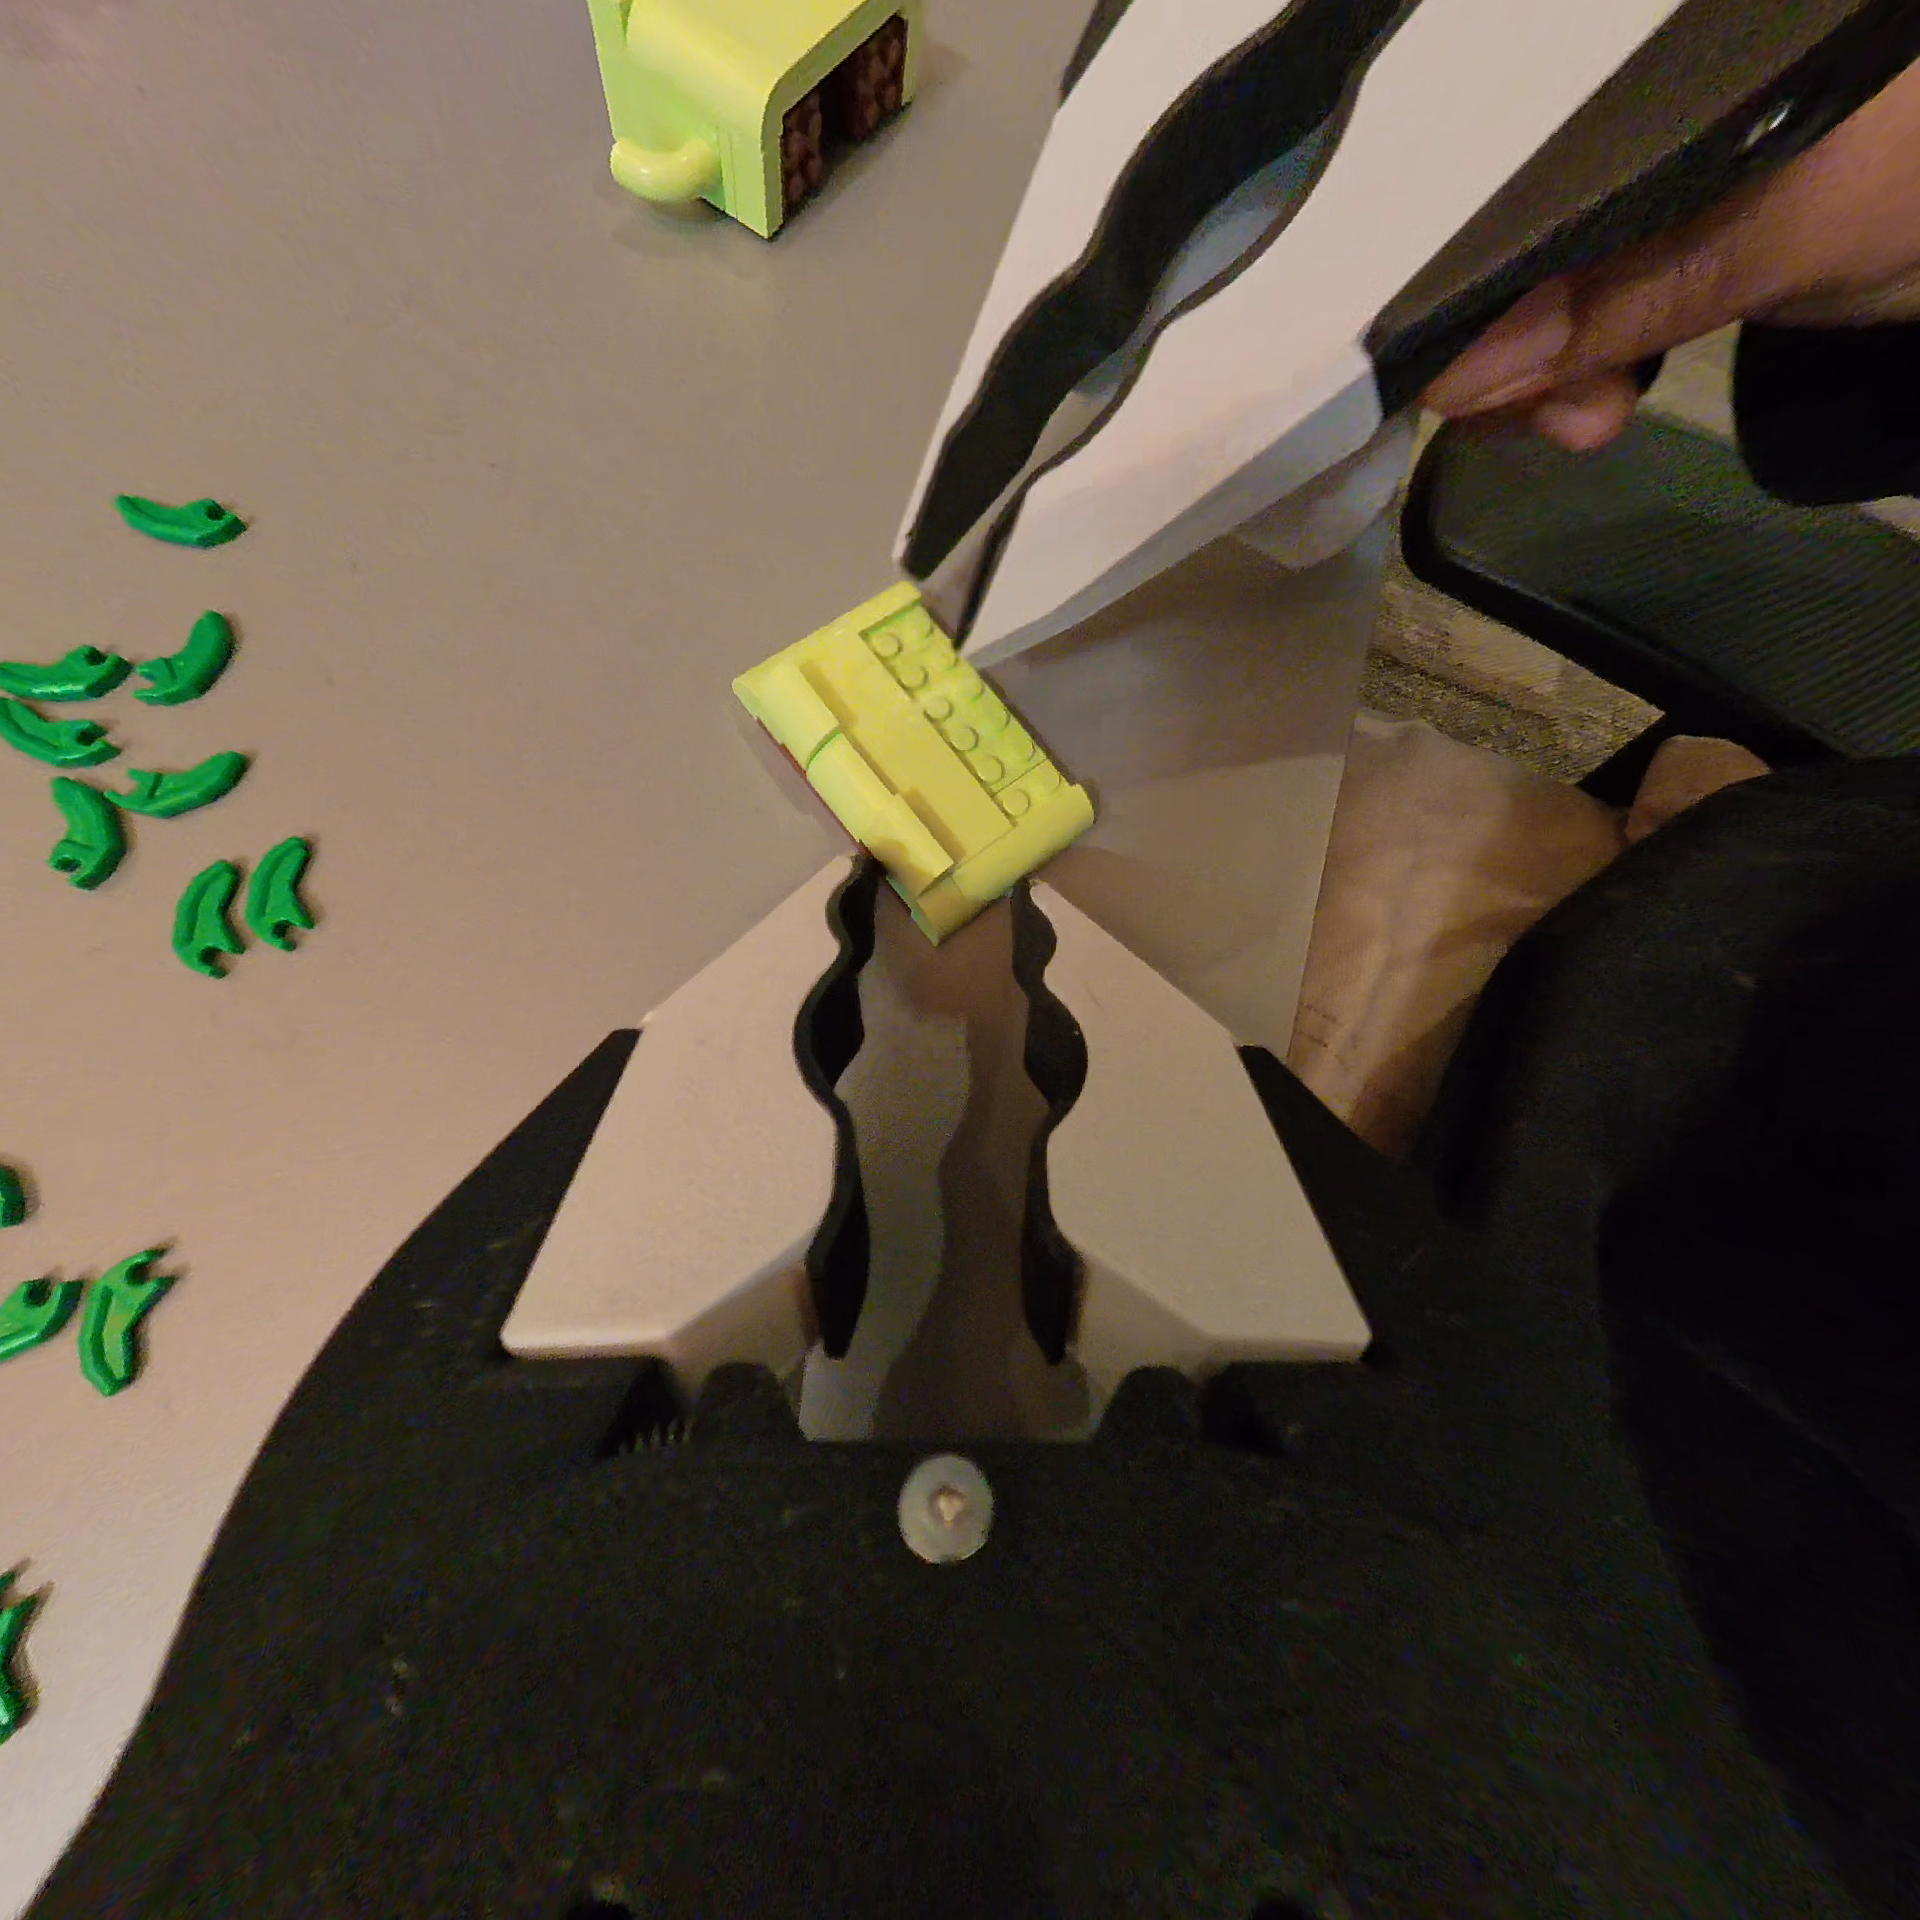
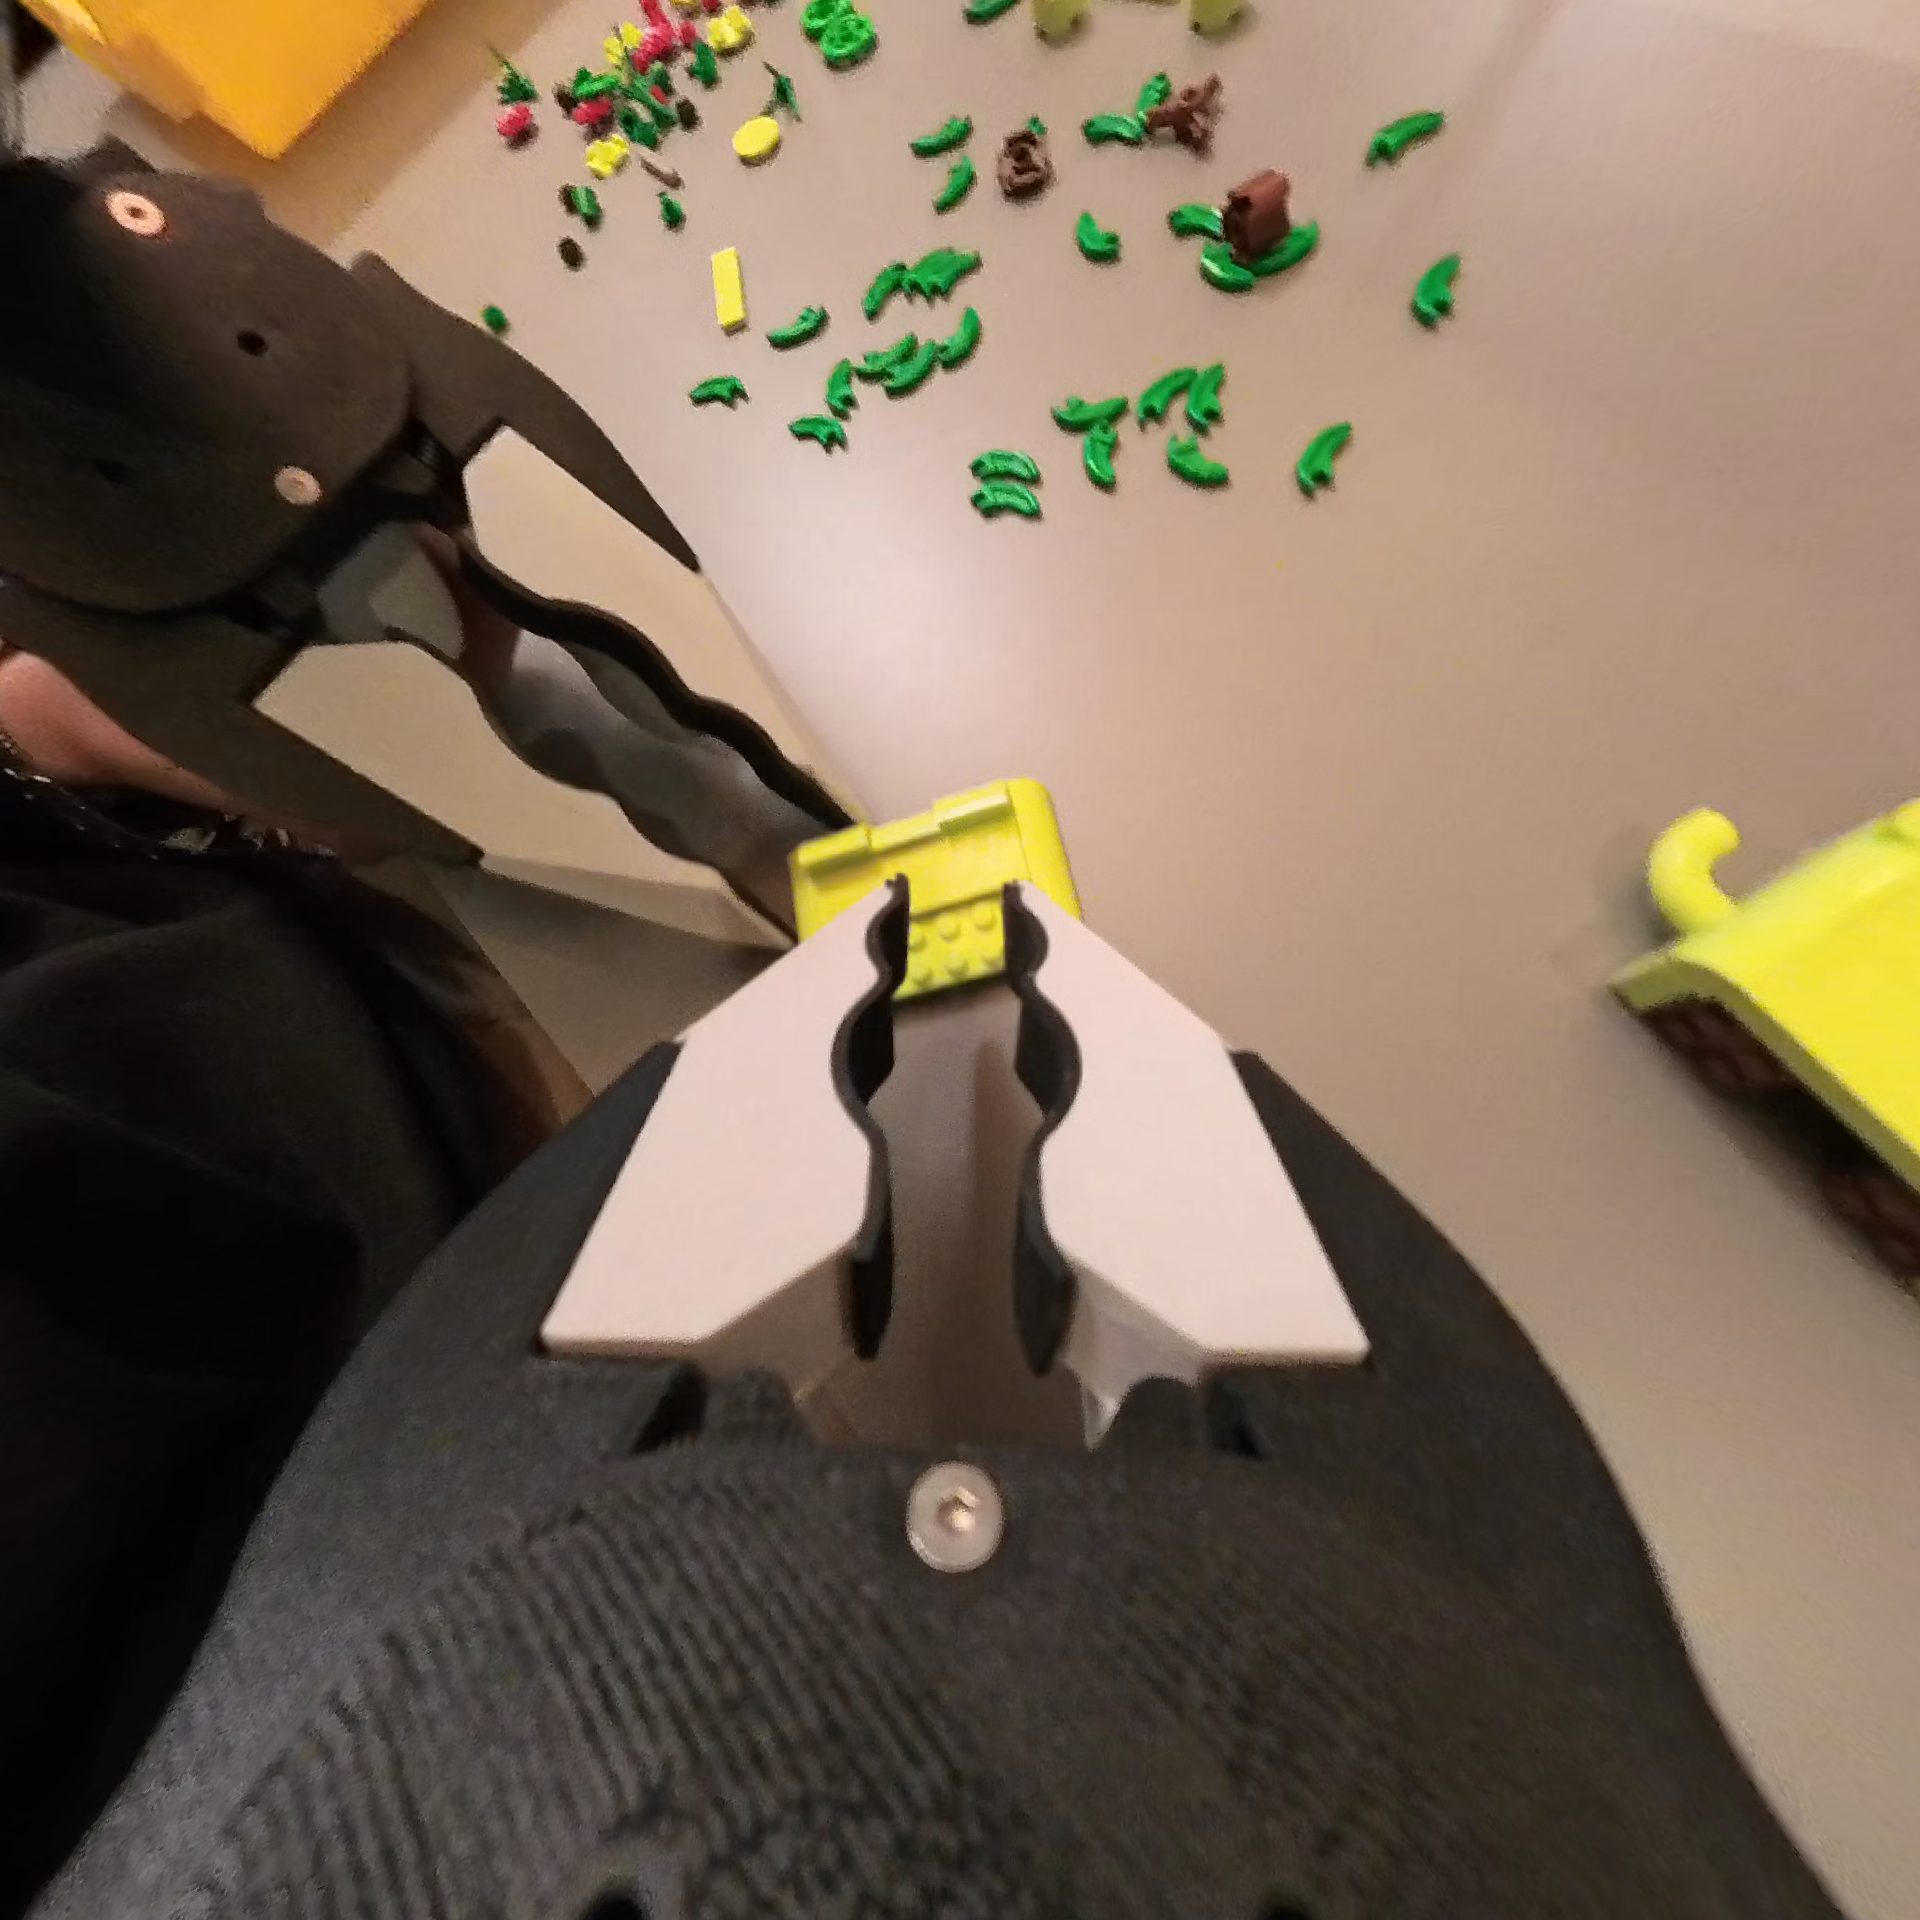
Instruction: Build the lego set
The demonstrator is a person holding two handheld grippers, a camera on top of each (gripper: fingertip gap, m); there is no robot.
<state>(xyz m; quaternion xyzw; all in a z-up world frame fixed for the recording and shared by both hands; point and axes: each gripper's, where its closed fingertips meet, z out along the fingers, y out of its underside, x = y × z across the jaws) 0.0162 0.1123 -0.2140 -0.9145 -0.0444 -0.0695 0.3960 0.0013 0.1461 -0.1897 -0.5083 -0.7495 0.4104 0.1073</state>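
A small lime-green brick assembly (image 1: pixel 914 758) with studs on one face is held in the air over the table's edge, between both grippers. My left gripper (image 1: pixel 940 883) is shut on its near end. My right gripper (image 1: pixel 940 592) comes in from the upper right and grips the opposite end. In the right wrist view, my right gripper (image 2: pixel 953 888) is shut on the same assembly (image 2: pixel 966 831), with studs showing between its fingers. The left gripper (image 2: pixel 816 878) reaches in from the left.
A larger lime-green build (image 1: pixel 758 104) with brown bricks inside and a hook stands on the grey table (image 1: pixel 468 416); it also shows at the right (image 2: pixel 1787 997). Several green leaf pieces (image 2: pixel 1039 395) lie scattered, with a yellow bar (image 2: pixel 729 289), brown pieces (image 2: pixel 1257 213) and a yellow box (image 2: pixel 239 62). A black chair (image 1: pixel 1662 582) is off the table's edge. Tip to tip, the grippers are about 5 cm apart. The yellow bar (image 2: pixel 729 289) sits 20 cm or so from the ends of my left fingers.
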